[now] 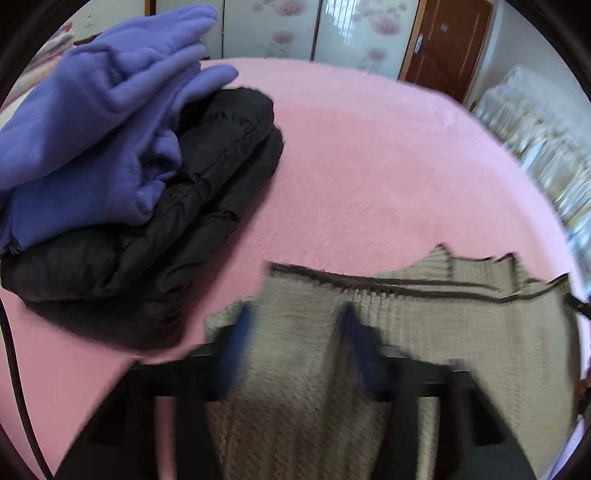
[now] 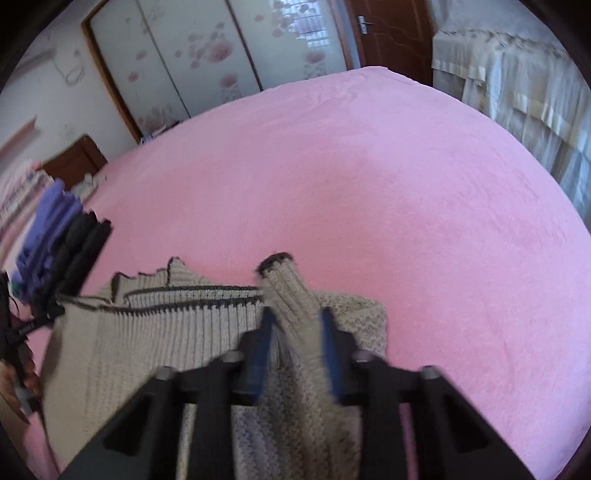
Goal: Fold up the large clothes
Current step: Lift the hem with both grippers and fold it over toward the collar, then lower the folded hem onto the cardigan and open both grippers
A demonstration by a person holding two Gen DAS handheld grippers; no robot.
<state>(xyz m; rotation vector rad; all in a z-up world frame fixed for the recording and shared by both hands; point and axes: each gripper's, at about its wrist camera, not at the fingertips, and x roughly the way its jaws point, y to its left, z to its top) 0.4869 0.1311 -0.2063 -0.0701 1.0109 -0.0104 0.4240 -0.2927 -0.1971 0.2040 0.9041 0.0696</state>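
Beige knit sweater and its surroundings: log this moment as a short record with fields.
surface: pink bed cover
garment in work: beige knit sweater, dark-trimmed, lying on the cover
left gripper: jaws around a fold of the knit
right gripper: jaws around a cuffed sleeve
pile beside: purple fleece on top of black jacket
background: flowered wardrobe doors, brown door
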